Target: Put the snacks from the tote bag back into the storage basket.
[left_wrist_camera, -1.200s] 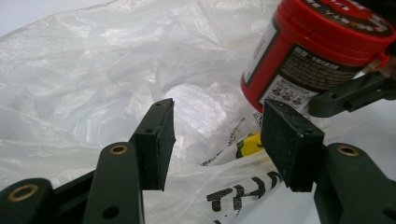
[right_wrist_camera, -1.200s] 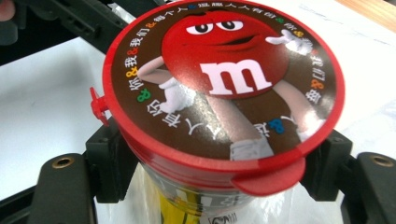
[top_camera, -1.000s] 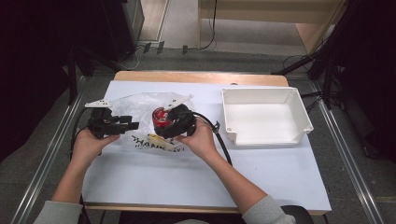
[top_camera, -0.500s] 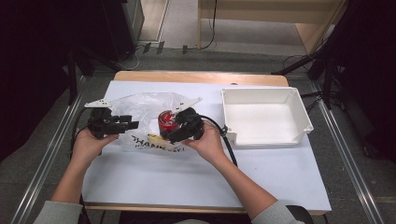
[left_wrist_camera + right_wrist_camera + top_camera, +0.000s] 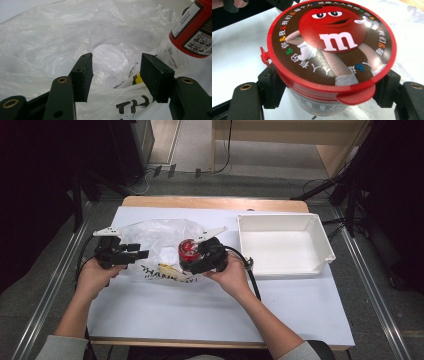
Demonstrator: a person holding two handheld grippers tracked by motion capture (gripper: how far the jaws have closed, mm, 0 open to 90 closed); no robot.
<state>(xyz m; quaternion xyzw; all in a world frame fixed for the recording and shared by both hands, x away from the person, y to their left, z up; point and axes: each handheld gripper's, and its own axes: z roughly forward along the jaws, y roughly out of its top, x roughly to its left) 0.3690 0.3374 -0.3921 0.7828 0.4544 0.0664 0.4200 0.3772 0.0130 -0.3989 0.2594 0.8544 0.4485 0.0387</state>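
A crumpled clear plastic bag point(image 5: 159, 237) with black print lies on the white table sheet. My right gripper point(image 5: 193, 262) is shut on a red M&M's can point(image 5: 188, 250), held over the bag's right edge. In the right gripper view its pads clamp the can point(image 5: 332, 42) just below the lid. My left gripper point(image 5: 142, 254) rests at the bag's left side, pointing right. Its jaws have just been opening; in the left gripper view they point(image 5: 116, 75) stand wide over the bag point(image 5: 62, 32), pinching nothing. The can point(image 5: 195, 30) hangs at the upper right of that view.
A white rectangular tray point(image 5: 320, 232) sits on the right half of the table, close to my right hand. A black cable point(image 5: 252, 280) trails from the right gripper along the forearm. Bare white sheet point(image 5: 200, 315) runs along the front.
My right gripper has carried the can a little to the right and toward the person, away from the middle of the bag. The left hand stays where it was.
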